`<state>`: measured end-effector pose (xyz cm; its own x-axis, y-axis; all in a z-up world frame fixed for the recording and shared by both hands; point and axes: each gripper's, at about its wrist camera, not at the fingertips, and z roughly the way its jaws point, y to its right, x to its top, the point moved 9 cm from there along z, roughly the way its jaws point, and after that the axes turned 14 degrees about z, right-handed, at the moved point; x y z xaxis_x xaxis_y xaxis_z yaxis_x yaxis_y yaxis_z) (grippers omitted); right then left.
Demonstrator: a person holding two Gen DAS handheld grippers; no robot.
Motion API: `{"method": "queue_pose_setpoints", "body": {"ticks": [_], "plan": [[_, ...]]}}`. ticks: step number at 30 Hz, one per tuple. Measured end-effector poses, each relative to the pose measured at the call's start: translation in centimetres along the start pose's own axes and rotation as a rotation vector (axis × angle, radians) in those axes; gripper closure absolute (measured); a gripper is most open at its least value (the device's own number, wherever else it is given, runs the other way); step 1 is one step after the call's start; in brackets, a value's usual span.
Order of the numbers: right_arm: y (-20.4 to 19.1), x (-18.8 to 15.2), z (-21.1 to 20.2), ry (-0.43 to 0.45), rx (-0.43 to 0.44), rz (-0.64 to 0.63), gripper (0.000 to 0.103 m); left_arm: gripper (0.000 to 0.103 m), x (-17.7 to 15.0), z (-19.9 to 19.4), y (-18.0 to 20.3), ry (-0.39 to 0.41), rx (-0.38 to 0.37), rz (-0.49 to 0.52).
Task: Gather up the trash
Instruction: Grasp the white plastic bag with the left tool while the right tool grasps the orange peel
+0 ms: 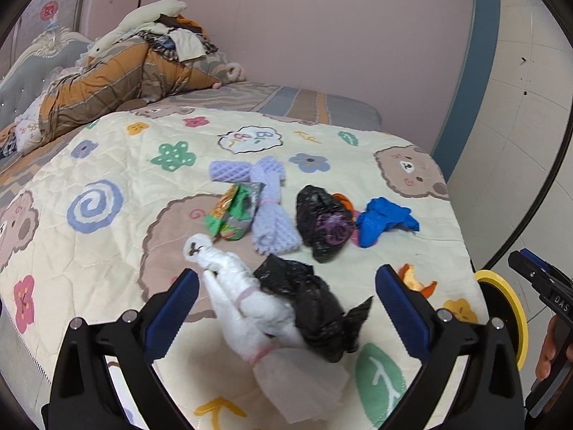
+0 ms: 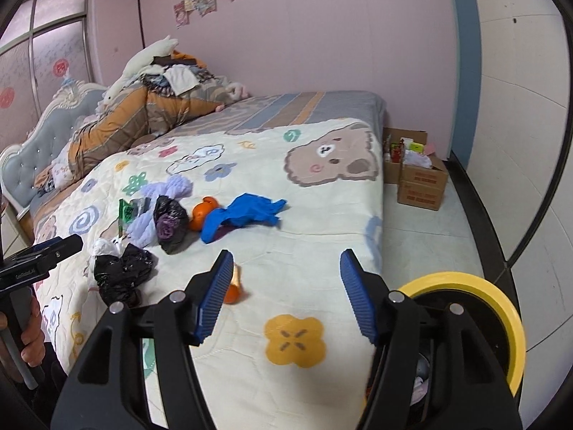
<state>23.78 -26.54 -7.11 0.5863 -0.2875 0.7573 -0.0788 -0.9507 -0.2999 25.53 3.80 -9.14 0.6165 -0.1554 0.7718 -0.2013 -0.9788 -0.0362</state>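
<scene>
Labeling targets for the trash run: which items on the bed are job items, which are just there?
Job: white foam wrap, black bag, second black bag, snack wrapper, purple foam net, blue glove, orange peel, yellow-rimmed bin.

Bystanders: quilt, clothes pile, cardboard boxes.

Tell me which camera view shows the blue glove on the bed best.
The right wrist view: the blue glove lies unhidden near mid-frame, fingers spread. The left wrist view shows the same glove farther right and more bunched, beside a black bag.
</scene>
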Motion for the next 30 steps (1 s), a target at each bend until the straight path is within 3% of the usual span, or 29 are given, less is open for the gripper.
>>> {"method": "queue_pose_setpoints", "body": {"ticks": [11,30], "plan": [[-2.9,-2.2,4.2,-0.078,0.007,-0.044,0.044,0.008,-2.8,1.2,-3.8,-0.047,0.063,-0.072],[-5.2,-5.6,9.9,-0.189,-0.023,-0.121,0.044,0.008,-4.3,4.4,-5.8,-0.095,0.045,-0.140]]}}
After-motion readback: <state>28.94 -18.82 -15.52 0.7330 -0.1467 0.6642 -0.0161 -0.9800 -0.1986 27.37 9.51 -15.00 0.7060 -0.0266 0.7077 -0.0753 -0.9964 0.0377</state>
